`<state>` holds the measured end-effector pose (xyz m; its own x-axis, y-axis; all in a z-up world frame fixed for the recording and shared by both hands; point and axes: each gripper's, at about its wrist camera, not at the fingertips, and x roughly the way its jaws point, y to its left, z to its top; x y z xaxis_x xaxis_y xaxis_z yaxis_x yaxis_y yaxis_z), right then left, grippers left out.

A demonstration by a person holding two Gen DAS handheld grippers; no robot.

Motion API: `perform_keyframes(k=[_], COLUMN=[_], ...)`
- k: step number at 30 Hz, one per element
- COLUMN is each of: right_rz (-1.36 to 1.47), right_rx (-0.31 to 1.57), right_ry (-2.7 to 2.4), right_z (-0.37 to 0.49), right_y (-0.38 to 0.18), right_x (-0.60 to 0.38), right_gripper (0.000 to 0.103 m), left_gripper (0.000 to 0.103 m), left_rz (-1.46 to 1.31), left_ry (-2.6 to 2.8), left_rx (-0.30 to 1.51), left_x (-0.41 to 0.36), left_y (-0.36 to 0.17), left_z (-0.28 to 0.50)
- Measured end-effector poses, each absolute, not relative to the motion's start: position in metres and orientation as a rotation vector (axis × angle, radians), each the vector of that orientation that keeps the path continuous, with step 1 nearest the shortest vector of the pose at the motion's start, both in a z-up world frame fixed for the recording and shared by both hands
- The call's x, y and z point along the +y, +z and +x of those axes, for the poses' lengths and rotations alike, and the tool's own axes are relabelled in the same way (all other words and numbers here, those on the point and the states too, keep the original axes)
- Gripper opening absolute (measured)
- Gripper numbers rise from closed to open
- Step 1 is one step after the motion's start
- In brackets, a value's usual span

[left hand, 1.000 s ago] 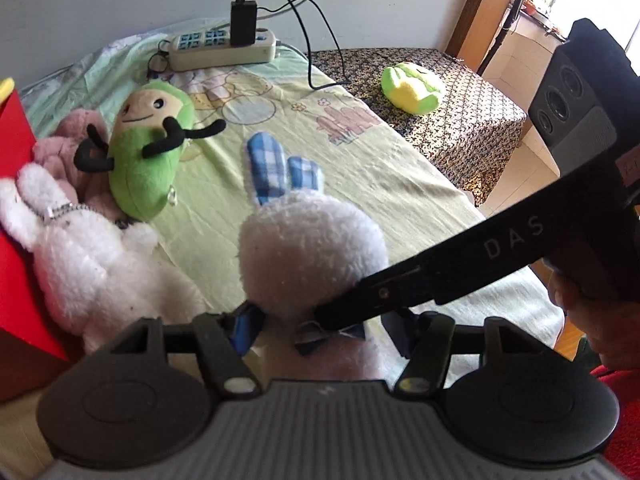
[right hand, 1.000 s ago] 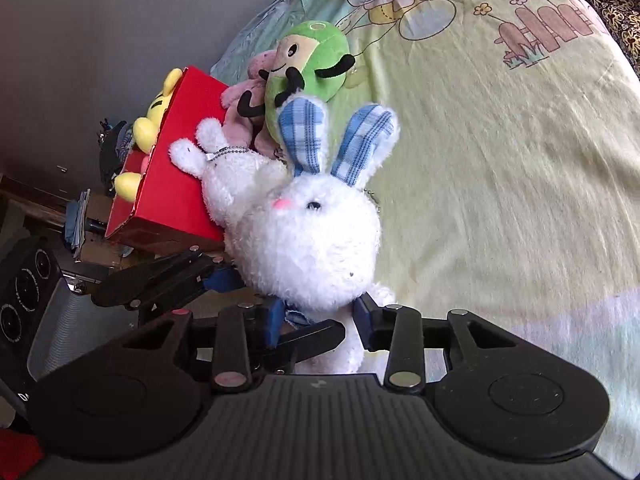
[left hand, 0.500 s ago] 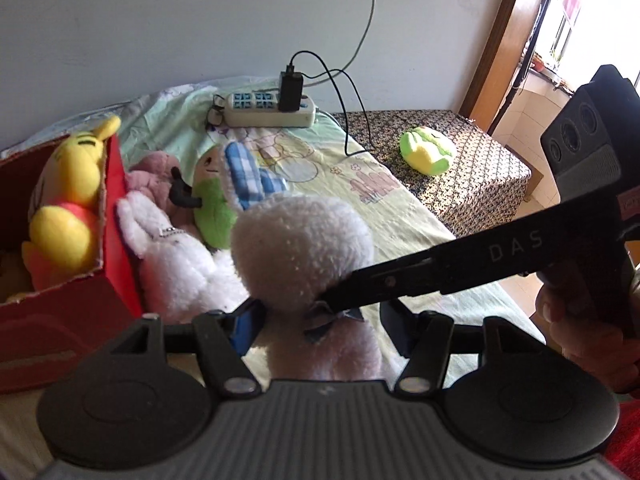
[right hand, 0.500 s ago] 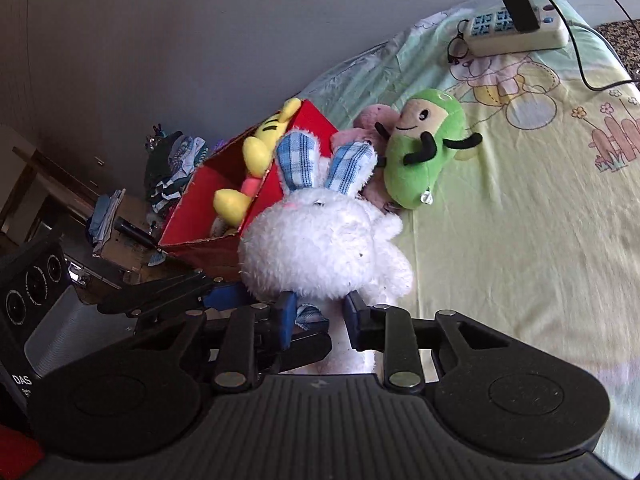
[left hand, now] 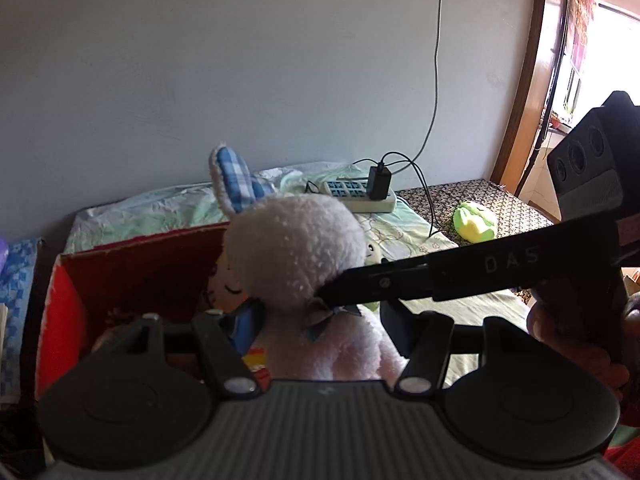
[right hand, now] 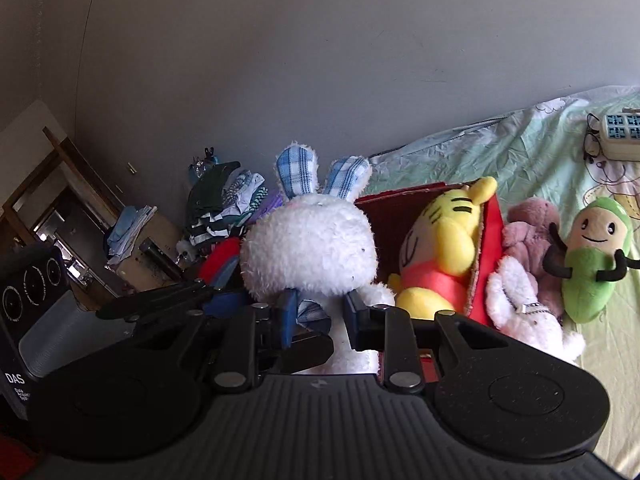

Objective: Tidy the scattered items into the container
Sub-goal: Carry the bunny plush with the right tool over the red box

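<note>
**Rabbit held by both grippers, above the box**

White plush rabbit [right hand: 310, 248] with blue checked ears sits clamped at the neck and body between both tools. Right gripper [right hand: 318, 314]: jaws closed in on the rabbit's neck just under the head, blue pads pressing the fur and bow. Left gripper [left hand: 320, 322]: pads against the rabbit's body from either side, gripping it; the right tool's black finger crosses in from the right of this view and meets the same neck. A hand [left hand: 576, 320] wraps the right tool's handle at the right edge.

Both grippers point forward and somewhat down. Red cardboard box [left hand: 132, 276] lies directly below and ahead of the left gripper, open side up. Yellow tiger plush [right hand: 444, 248] is inside it, just right of the right gripper's fingers. Beyond the box's right wall, on the bed sheet [right hand: 520, 160]: small white plush [right hand: 524, 312], pink plush [right hand: 532, 228], green bean plush [right hand: 592, 260]. Power strip [left hand: 360, 196] far ahead
</note>
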<state>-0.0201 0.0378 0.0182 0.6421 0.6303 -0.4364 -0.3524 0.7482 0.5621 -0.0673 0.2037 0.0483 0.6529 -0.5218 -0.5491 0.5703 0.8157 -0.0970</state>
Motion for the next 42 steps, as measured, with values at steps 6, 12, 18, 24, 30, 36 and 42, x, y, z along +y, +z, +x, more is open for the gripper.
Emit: perform_keyframes(k=[6,12,18,24,30,36,42], right_rz=[0.442,0.431,0.422,0.371,0.316,0.247,0.240], right_rx=[0.649,0.670,0.725,0.764,0.771,0.812,0.840], right_ry=[0.535,0.478,0.399,0.323,0.264,0.166,0.150], right_z=[0.004,0.021,0.033,0.038,0.040,0.047,0.053], right_y=[0.009,0.000,-0.013,-0.020,-0.019,-0.022,-0.028], right_x=[0.091,0.123,0.128,0.131,0.131,0.131,0.132], right_gripper=[0.028,0.028,0.028,0.028,0.026,0.012,0.011], left_gripper=[0.063,0.063,0.063,0.063,0.063,0.067,0.072], left_rz=[0.114,0.160,0.135,0.138,0.127,0.130,0.155], left_ry=[-0.600,-0.586,-0.619,-0.647,-0.687,-0.728,-0.705], left_rx=[0.610,0.642,0.710,0.793,0.833,0.864,0.881], left_x=[0.257,0.282,0.286,0.274,0.262,0.250,0.254], left_y=[0.042,0.029,0.011,-0.009,-0.019,-0.028,-0.032], left_z=[-0.030,0.001,0.024,0.039,0.048,0.057,0.055])
